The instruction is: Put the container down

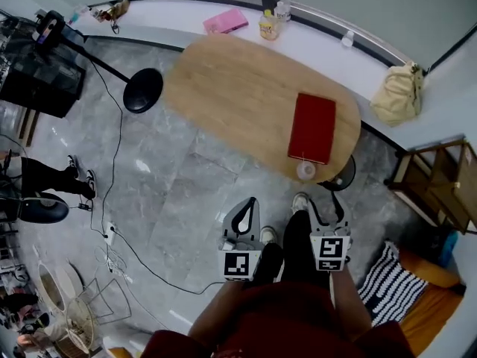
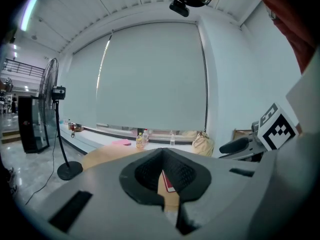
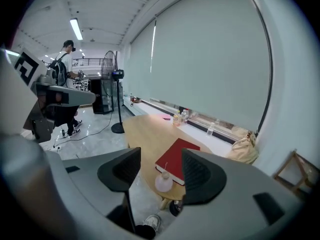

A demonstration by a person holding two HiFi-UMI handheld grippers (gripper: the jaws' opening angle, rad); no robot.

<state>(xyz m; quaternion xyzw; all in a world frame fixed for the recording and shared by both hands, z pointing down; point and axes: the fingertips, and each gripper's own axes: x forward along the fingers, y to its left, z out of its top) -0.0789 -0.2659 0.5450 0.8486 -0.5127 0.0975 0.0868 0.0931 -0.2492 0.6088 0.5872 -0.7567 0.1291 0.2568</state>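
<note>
A small round white container [image 1: 305, 171] with a thin stick in its top stands at the near edge of the oval wooden table [image 1: 238, 88], just in front of a red book [image 1: 311, 127]. In the right gripper view the container [image 3: 163, 181] shows through the gap of my right gripper [image 3: 160, 171], well beyond it. That gripper [image 1: 329, 203] is open and holds nothing. My left gripper [image 1: 250, 202] hangs beside it over the floor, short of the table. Its jaws [image 2: 162, 154] meet at the tips, shut on nothing.
A fan stand [image 1: 143, 89] is on the floor left of the table. A pink pad [image 1: 225, 21] and bottles [image 1: 269, 25] sit on the window ledge, a cloth bag [image 1: 399, 94] to the right. A wooden rack [image 1: 440, 185] and striped cloth [image 1: 387, 282] lie right. Cables cross the floor.
</note>
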